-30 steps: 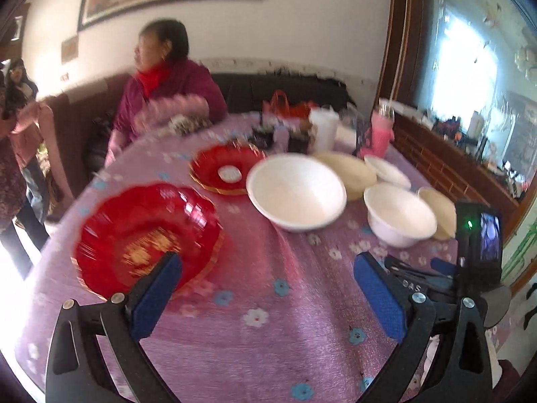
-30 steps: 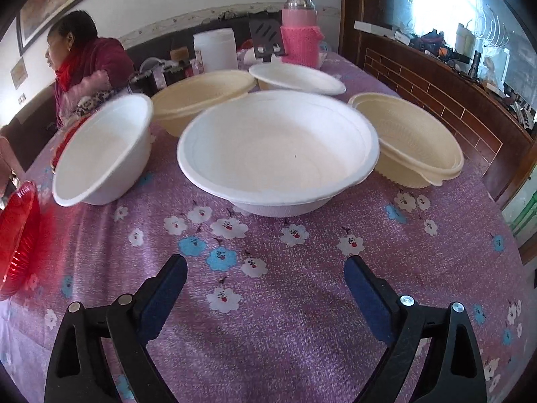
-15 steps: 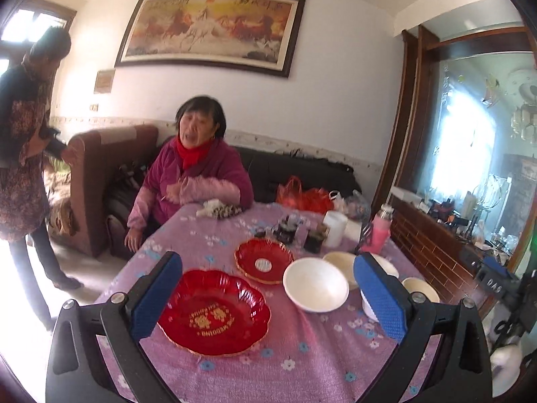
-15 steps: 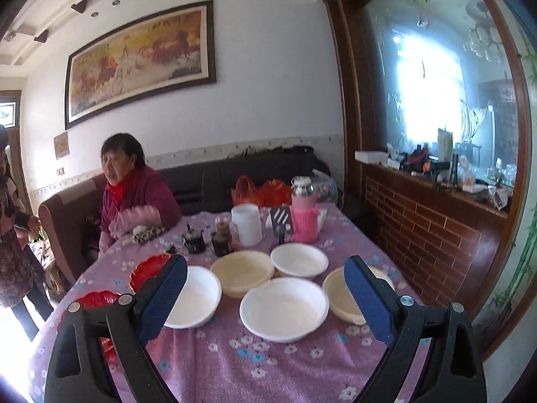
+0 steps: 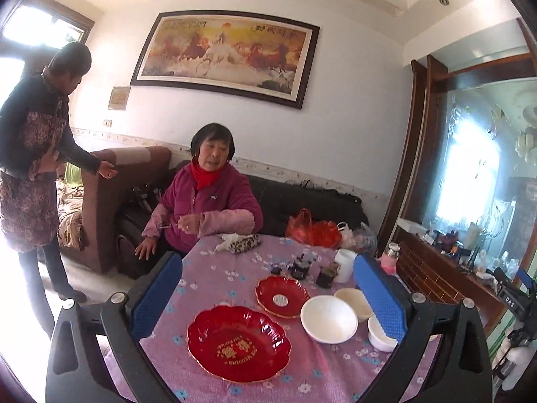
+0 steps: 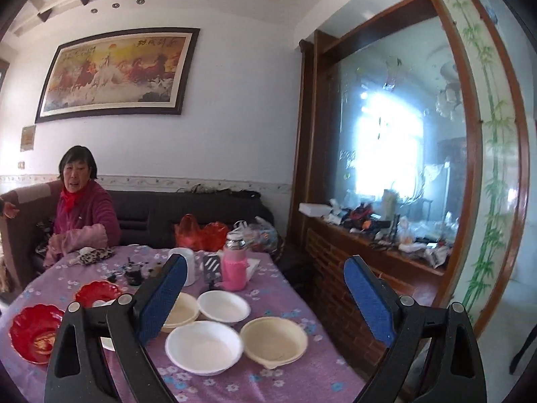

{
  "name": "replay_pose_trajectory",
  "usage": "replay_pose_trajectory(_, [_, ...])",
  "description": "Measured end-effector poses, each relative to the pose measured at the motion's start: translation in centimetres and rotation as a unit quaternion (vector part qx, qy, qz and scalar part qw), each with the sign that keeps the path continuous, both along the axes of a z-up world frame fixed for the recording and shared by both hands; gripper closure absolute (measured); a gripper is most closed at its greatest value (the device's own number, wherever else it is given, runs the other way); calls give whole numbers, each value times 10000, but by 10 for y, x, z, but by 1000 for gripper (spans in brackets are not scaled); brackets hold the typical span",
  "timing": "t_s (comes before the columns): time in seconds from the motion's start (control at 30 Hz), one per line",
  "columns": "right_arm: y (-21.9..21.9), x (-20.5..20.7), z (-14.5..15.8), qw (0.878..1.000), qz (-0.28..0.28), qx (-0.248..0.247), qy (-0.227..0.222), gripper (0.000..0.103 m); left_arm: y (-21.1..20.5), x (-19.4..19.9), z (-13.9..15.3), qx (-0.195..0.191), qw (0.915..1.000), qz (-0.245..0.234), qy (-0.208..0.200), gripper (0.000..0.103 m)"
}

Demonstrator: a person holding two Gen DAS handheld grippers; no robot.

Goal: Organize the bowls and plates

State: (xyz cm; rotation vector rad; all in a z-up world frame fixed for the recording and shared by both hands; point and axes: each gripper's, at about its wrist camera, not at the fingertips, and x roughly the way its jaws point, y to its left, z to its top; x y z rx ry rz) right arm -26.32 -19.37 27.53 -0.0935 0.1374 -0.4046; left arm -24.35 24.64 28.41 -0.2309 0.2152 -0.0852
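Both grippers are raised well above and back from the table, open and holding nothing. Between the blue pads of my left gripper (image 5: 268,297) lie a big red scalloped plate (image 5: 238,342), a smaller red plate (image 5: 282,297), a white bowl (image 5: 329,317), a cream bowl (image 5: 352,302) and a small white bowl (image 5: 381,334) partly behind the right pad. Under my right gripper (image 6: 265,297) sit a white bowl (image 6: 203,346), a cream bowl (image 6: 273,341), a white plate (image 6: 223,305), a cream bowl (image 6: 179,309) half hidden by the left finger, and two red plates (image 6: 35,332).
A purple floral tablecloth (image 5: 214,285) covers the table. At its far side stand a pink bottle (image 6: 235,262), a white cup (image 6: 188,265), dark jars (image 5: 302,265) and red bags (image 5: 312,230). A seated person (image 5: 208,201) leans on the table; another person (image 5: 33,174) stands left. A brick ledge (image 6: 369,258) runs on the right.
Both grippers have pulled up and back from close over the table to a high, distant view of the room. The dishes have not moved. The seated person turned to face this way.
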Motion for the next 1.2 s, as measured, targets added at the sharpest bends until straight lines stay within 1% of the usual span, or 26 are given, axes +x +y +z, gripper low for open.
replay_pose_trajectory(0.07, [6, -4, 6, 9990, -197, -390, -43, 6, -2, 7, 0, 100, 9999, 88, 19, 1])
replay_pose_trajectory(0.1, [8, -7, 6, 9985, -233, -486, -28, 6, -4, 13, -2, 119, 9998, 136, 66, 1])
replay_pose_trajectory(0.13, [8, -9, 7, 9983, -273, -524, 16, 6, -8, 21, -2, 58, 9999, 86, 131, 1])
replay_pose_trajectory(0.17, [5, -11, 7, 9980, -364, -508, 57, 6, -12, 27, -1, -71, 9998, -47, 183, 1])
replay_pose_trajectory(0.23, [-10, -17, 7, 9968, -638, -464, 112, 6, -27, 43, 5, -346, 9979, -496, 251, 1])
replay_pose_trajectory(0.3, [-34, -33, 10, 9929, -1109, -425, 82, 6, -54, 53, 14, -409, 9949, -882, 266, 2])
replay_pose_trajectory(0.37, [-66, -58, 11, 9871, -1582, -245, 30, 6, -84, 57, 24, -430, 9910, -1249, 218, 2])
replay_pose_trajectory(0.43, [-103, -91, 11, 9750, -2221, -19, -49, 6, -116, 60, 34, -503, 9849, -1632, 271, 3])
replay_pose_trajectory(0.47, [-130, -113, 13, 9678, -2490, 341, -133, 6, -129, 61, 42, -619, 9799, -1873, 301, 4])
replay_pose_trajectory(0.5, [-158, -138, 17, 9603, -2641, 849, -293, 6, -141, 60, 52, -776, 9755, -2036, 297, 7])
replay_pose_trajectory(0.53, [-190, -167, 23, 9468, -2834, 1432, -529, 6, -150, 57, 62, -882, 9724, -2142, 264, 7])
replay_pose_trajectory(0.57, [-217, -196, 30, 9310, -3051, 1843, -790, 6, -159, 53, 74, -941, 9695, -2253, 200, 7])
replay_pose_trajectory(0.6, [-239, -222, 40, 9182, -3305, 1953, -977, 6, -167, 46, 87, -950, 9675, -2341, 103, 7])
replay_pose_trajectory(0.63, [-254, -239, 53, 9110, -3601, 1780, -934, 6, -174, 36, 101, -893, 9667, -2397, -37, 7])
replay_pose_trajectory(0.67, [-264, -252, 69, 9050, -3925, 1440, -787, 6, -179, 26, 114, -777, 9666, -2436, -193, 7])
replay_pose_trajectory(0.7, [-271, -262, 83, 9008, -4116, 1188, -707, 6, -184, 14, 128, -599, 9669, -2453, -376, 7])
replay_pose_trajectory(0.73, [-277, -272, 97, 8985, -4202, 1075, -680, 6, -185, 4, 140, -445, 9678, -2419, -539, 7])
replay_pose_trajectory(0.8, [-292, -298, 130, 9001, -4103, 1182, -860, 6, -180, -14, 165, -210, 9723, -2156, -874, 7])
replay_pose_trajectory(0.87, [-297, -316, 163, 9014, -4006, 1203, -1117, 6, -170, -25, 189, 70, 9797, -1701, -1062, 6])
replay_pose_trajectory(0.93, [-297, -327, 199, 9049, -3924, 1084, -1245, 6, -160, -30, 216, 403, 9861, -1144, -1137, 6])
replay_pose_trajectory(1.0, [-294, -320, 232, 9123, -3705, 1085, -1368, 6, -149, -29, 240, 792, 9889, -442, -1179, 5])
replay_pose_trajectory(1.03, [-294, -313, 245, 9162, -3589, 1114, -1392, 6, -142, -27, 250, 977, 9879, -62, -1203, 4])
replay_pose_trajectory(1.07, [-294, -303, 257, 9202, -3473, 1147, -1394, 6, -135, -24, 261, 1194, 9847, 359, -1221, 3])
replay_pose_trajectory(1.1, [-293, -290, 269, 9251, -3325, 1171, -1410, 6, -131, -19, 268, 1380, 9809, 667, -1198, 0])
replay_pose_trajectory(1.17, [-290, -253, 286, 9363, -3042, 1167, -1311, 6, -122, -3, 277, 1699, 9720, 1214, -1075, 0])
replay_pose_trajectory(1.2, [-285, -228, 289, 9437, -2843, 1167, -1225, 6, -118, 7, 276, 1814, 9689, 1385, -954, 0])
